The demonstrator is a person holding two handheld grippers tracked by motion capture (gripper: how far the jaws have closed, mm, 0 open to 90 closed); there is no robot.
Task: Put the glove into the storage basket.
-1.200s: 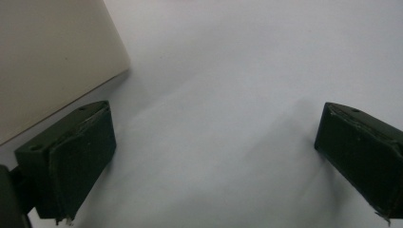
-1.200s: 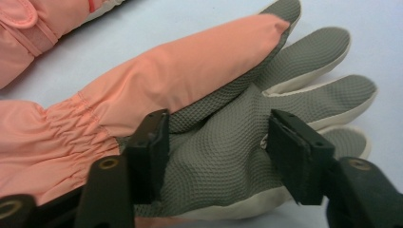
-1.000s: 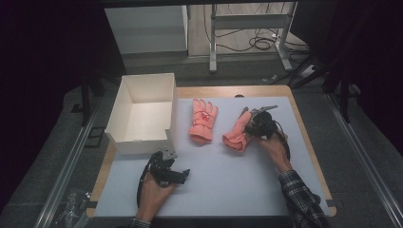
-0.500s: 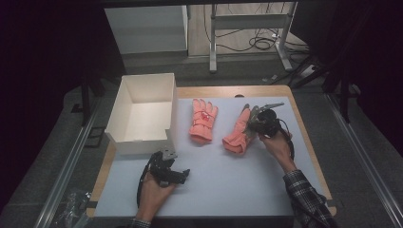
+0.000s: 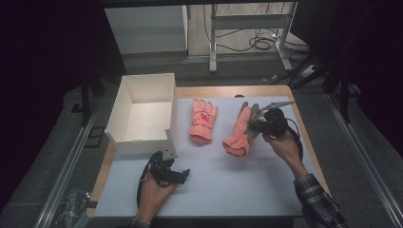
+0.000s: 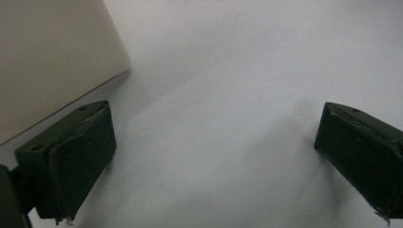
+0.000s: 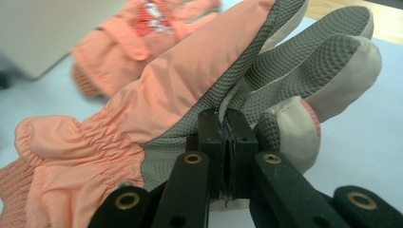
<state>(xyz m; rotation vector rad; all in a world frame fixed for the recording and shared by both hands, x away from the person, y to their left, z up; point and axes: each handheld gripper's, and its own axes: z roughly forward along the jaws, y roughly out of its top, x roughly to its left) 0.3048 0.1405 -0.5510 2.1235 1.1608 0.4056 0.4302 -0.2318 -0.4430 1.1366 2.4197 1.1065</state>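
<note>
Two salmon-pink gloves are seen on the white mat beside the open white box (image 5: 142,114). One glove (image 5: 239,133) is pinched at its grey, textured palm by the right gripper (image 7: 227,152), jaws pressed together on the fabric, and appears tilted up. A lift seems in hand; carrying toward the box probably follows. The other glove (image 5: 203,121) lies flat. The left gripper (image 6: 214,156) rests spread wide near the box.

This looks like a lab or test room set up for recording. A wooden bench (image 5: 285,90) topped with a pale sheet (image 5: 223,180) stands on grey carpet, ringed by dark curtains (image 5: 43,57). Beyond its far edge, loose cables (image 5: 259,40) lie on the floor beside metal frame legs (image 5: 285,38) and a white cabinet (image 5: 147,28).
</note>
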